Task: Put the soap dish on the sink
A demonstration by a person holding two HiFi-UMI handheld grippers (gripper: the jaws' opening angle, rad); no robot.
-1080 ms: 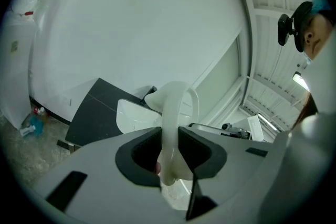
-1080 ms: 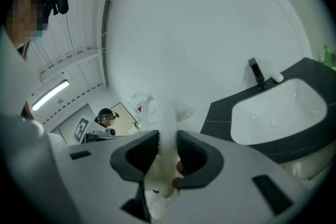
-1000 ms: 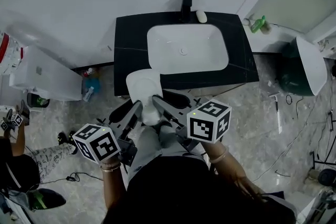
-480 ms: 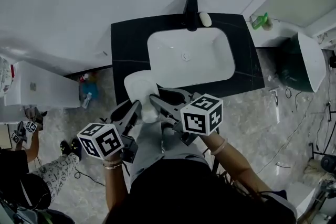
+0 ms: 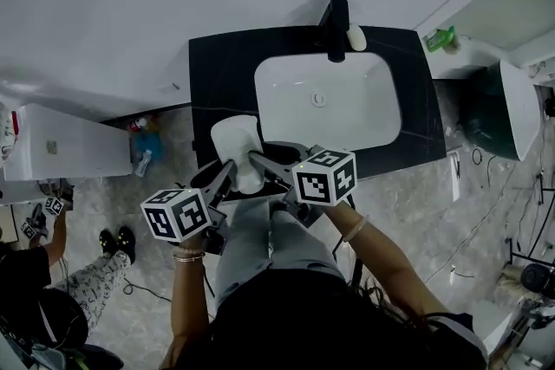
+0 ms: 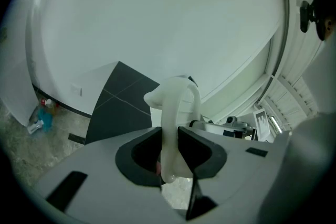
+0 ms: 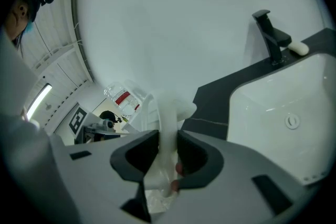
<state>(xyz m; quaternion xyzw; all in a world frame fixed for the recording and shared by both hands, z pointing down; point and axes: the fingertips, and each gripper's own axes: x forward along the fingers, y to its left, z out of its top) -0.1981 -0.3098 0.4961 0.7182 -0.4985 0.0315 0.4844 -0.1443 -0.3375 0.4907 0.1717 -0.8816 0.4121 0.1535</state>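
Observation:
A white soap dish [image 5: 238, 150] hangs in the air over the front left of the black sink counter [image 5: 218, 74]. My left gripper [image 5: 231, 172] is shut on the dish's left edge and my right gripper [image 5: 257, 160] is shut on its right edge. In the left gripper view the dish [image 6: 176, 113] stands on edge between the jaws of the left gripper [image 6: 169, 150]. The right gripper view shows the dish [image 7: 168, 128] clamped the same way by the right gripper [image 7: 168, 155]. The white basin [image 5: 328, 100] lies to the right of the dish.
A black tap [image 5: 334, 26] stands at the basin's back with a pale soap bar [image 5: 356, 37] beside it. A green bottle [image 5: 440, 39] sits on a ledge at right. A white cabinet [image 5: 65, 153] and another person [image 5: 39, 273] are at left.
Both grippers, with the dish held between them, have stayed together while the view shifted; the counter now sits a little closer under the dish.

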